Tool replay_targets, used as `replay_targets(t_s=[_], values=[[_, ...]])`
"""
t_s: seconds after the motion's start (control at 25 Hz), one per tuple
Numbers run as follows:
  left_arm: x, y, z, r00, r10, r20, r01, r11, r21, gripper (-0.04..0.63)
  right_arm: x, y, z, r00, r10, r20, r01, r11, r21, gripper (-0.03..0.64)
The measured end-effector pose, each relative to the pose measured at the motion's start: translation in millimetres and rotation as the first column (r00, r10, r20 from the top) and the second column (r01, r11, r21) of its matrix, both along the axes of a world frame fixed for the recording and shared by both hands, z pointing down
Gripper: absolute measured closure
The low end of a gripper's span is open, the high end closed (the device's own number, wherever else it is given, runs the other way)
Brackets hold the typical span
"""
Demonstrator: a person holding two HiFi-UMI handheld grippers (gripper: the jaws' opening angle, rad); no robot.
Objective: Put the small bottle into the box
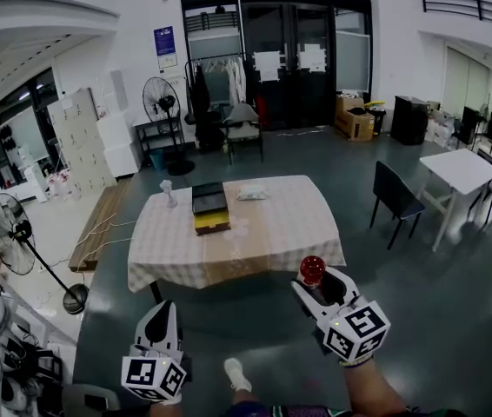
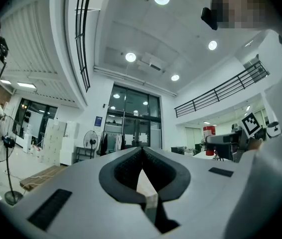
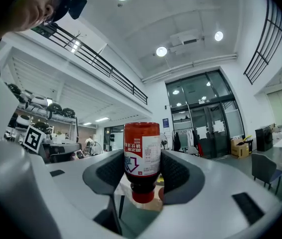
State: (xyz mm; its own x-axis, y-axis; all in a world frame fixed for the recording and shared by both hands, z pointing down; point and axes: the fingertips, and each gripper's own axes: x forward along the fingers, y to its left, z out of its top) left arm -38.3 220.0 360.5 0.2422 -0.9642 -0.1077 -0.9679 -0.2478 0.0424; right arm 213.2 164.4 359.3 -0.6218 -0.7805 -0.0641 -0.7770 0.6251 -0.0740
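The small bottle (image 1: 312, 269), dark red with a white label, is clamped between the jaws of my right gripper (image 1: 317, 282), low and to the right, well short of the table. In the right gripper view the bottle (image 3: 142, 156) hangs cap-down, with both pads of the gripper (image 3: 142, 169) pressing on its sides. My left gripper (image 1: 161, 313) is held low at the left; its jaws meet at the tip (image 2: 142, 151) and hold nothing. The box (image 1: 211, 210), with a dark lid part and a yellow body, lies on the checked tablecloth (image 1: 272, 233) left of the middle.
A small white object (image 1: 169, 194) and a pale flat item (image 1: 252, 194) also lie on the table. A dark chair (image 1: 395, 196) and a white table (image 1: 462, 170) stand to the right, and a floor fan (image 1: 16, 228) to the left. The person's shoe (image 1: 236, 374) shows below.
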Motion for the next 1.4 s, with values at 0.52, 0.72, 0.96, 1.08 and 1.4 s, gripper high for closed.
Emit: replay_targets(t_s=[0.52, 0.72, 0.96, 1.08, 1.4], values=[[-1, -7, 15, 1.000, 0.005, 0.003, -0.005, 1.000, -0.011, 0.572, -5, -7, 8, 1.000, -0.013, -0.001, 0.013, 1.000, 0.001, 0.391], [-10, -21, 17, 1.000, 0.003, 0.009, -0.003, 1.000, -0.013, 0.572, -14, -21, 6, 1.000, -0.027, 0.006, 0.027, 0.999, 0.022, 0.391], [-15, -58, 15, 1.000, 0.003, 0.022, -0.003, 1.000, -0.008, 0.572, -22, -53, 6, 0.999, -0.048, 0.009, 0.048, 0.998, 0.033, 0.391], [-18, -82, 12, 1.000, 0.011, 0.020, -0.011, 1.000, -0.008, 0.572, -27, -75, 3, 0.999, -0.051, 0.008, 0.050, 0.998, 0.037, 0.391], [-41, -159, 1, 1.000, 0.011, 0.006, -0.011, 1.000, -0.004, 0.572, -48, -149, -10, 0.999, -0.046, 0.007, 0.046, 0.998, 0.035, 0.390]])
